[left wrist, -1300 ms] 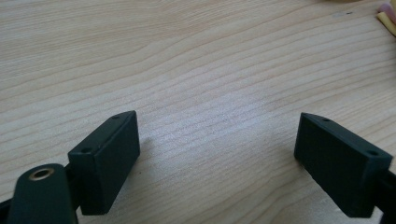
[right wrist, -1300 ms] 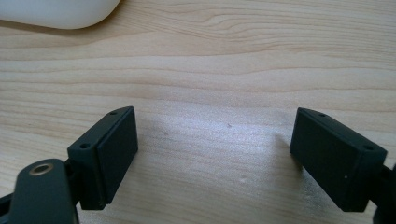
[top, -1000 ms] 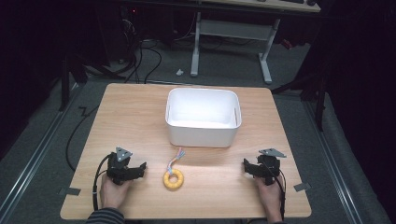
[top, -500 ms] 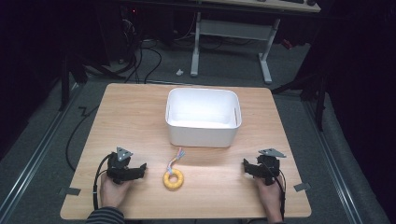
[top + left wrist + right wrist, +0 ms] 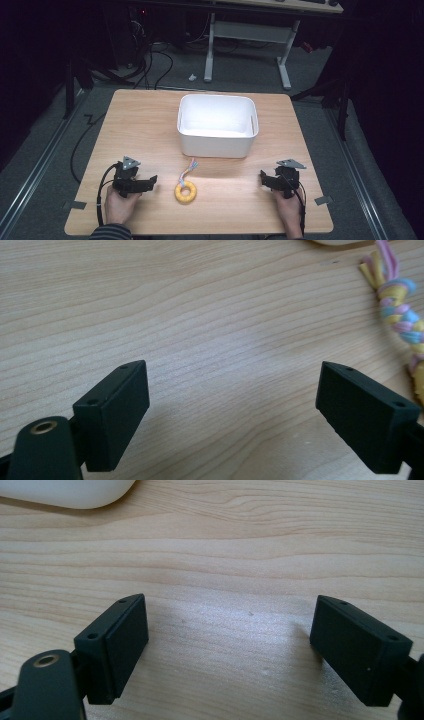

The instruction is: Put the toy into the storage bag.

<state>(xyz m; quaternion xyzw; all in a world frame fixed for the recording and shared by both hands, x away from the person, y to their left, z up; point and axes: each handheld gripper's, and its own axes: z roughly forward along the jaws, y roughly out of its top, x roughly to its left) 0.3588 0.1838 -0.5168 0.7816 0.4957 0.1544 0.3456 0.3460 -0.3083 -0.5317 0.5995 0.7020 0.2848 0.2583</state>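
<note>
Overhead, high view: a wooden bench (image 5: 150,125) carries a white tub (image 5: 217,125) at its middle and far half, open side up.
Ring toy, high view: a yellow ring (image 5: 185,192) lies on the bench in front of the tub, between the two grippers, with a braided pastel cord (image 5: 188,169) running from it toward the tub.
Left gripper (image 5: 145,183), high view: held low at the near left of the bench in the person's left hand (image 5: 119,206), pointing toward the ring, apart from it.
Right gripper (image 5: 265,180), high view: held low at the near right in the right hand (image 5: 289,210), well apart from the ring.
Left gripper view: jaws spread wide over bare wood, nothing between them; the braided cord (image 5: 400,320) lies at the right edge.
Right gripper view: jaws spread wide over bare wood, nothing between them; a corner of the white tub (image 5: 70,492) sits at top left.
</note>
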